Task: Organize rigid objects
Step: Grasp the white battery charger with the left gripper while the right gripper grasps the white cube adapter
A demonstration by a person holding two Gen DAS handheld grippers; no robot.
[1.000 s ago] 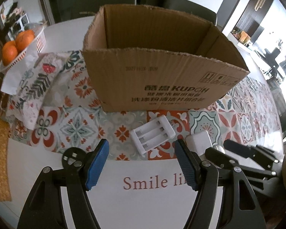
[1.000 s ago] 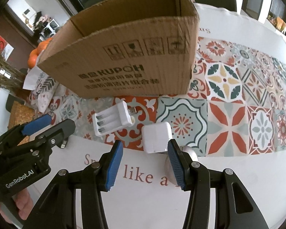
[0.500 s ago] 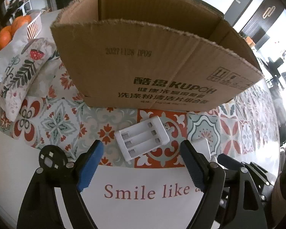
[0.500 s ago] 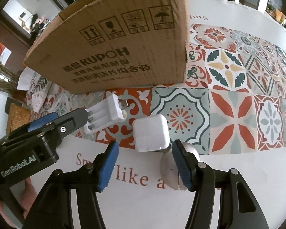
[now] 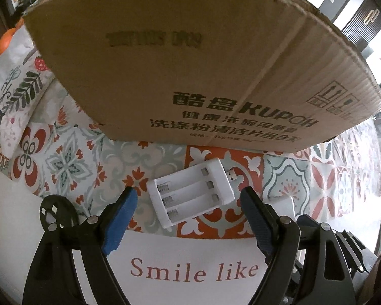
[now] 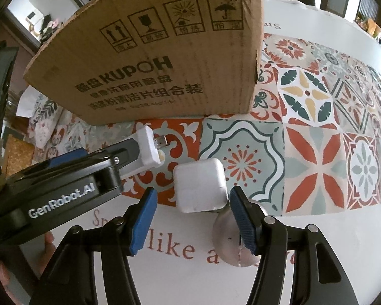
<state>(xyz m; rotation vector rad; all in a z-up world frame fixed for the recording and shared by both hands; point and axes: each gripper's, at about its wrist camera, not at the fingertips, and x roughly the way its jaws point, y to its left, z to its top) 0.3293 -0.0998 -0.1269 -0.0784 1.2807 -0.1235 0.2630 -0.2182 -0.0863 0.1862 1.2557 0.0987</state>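
A white USB battery charger (image 5: 191, 192) lies on the patterned tablecloth just in front of a brown KUPOH cardboard box (image 5: 203, 71). My left gripper (image 5: 188, 217) is open, its blue pads on either side of the charger's near end, not touching it. In the right wrist view the charger (image 6: 148, 150) is partly hidden by the left gripper's body. A white square power adapter (image 6: 200, 185) lies in front of my right gripper (image 6: 193, 218), which is open and straddles its near edge. The box (image 6: 165, 58) stands behind both.
A silver round object (image 6: 228, 239) lies under the right gripper's right finger. A black round part (image 5: 56, 213) sits beside the left finger. A folded floral cloth (image 5: 15, 94) and oranges (image 5: 3, 42) are at far left. The tablecloth (image 6: 317, 152) extends right.
Both grippers have moved forward and down toward the table. The left now frames the charger, the right frames the adapter. The box fills more of both views. Nothing has been gripped.
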